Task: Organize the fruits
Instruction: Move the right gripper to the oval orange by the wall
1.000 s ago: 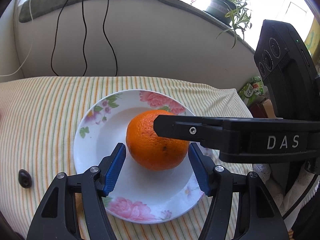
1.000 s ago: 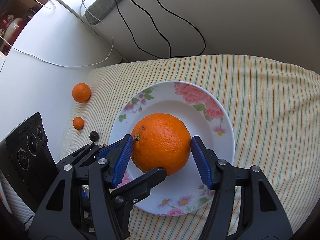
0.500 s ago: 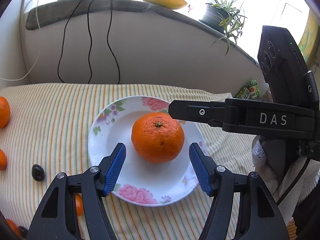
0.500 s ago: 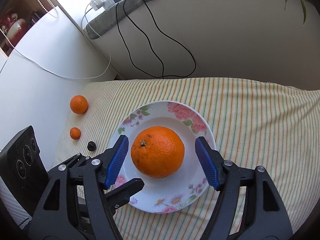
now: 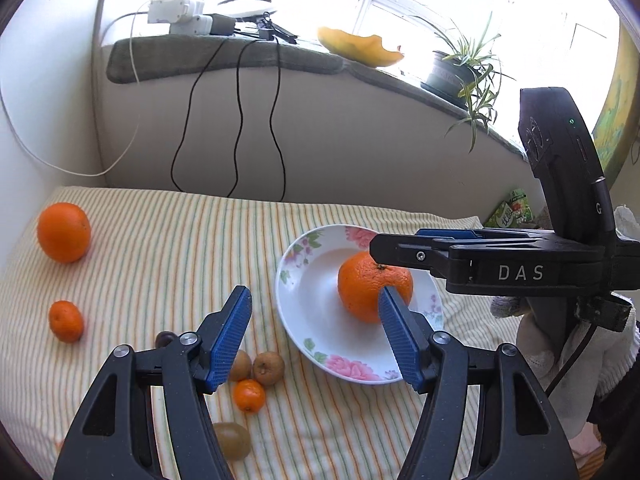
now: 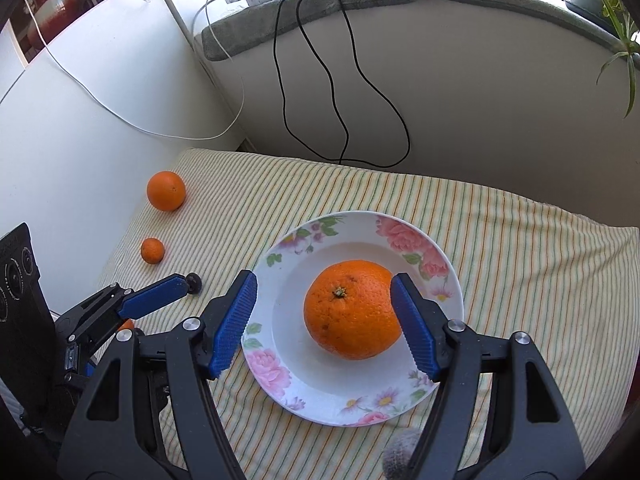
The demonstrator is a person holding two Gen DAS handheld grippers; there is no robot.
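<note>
A large orange [image 6: 352, 308] lies stem up in the middle of a white flowered plate [image 6: 288, 292] on the striped cloth. My right gripper [image 6: 325, 292] hovers over it, open, both blue pads clear of the peel. In the left wrist view the same orange [image 5: 368, 292] and plate [image 5: 312, 320] sit to the right, and my left gripper [image 5: 314, 312] is open and holds nothing. The right gripper [image 5: 376, 248] reaches in from the right above the orange. Loose on the cloth are a second orange [image 5: 64, 232], a mandarin [image 5: 66, 320] and a kumquat [image 5: 249, 395].
Two brown fruits [image 5: 268, 368], a dark fruit [image 5: 164, 338] and a kiwi [image 5: 232, 440] lie near the left gripper. Black cables [image 6: 340, 80] hang down the wall behind the cloth. A potted plant [image 5: 452, 72] stands on the sill. A gloved hand [image 5: 560, 344] holds the right gripper.
The right jaws widened off the orange, and that gripper rose and drew back. The left gripper backed away and swung left, so the loose fruits came into view.
</note>
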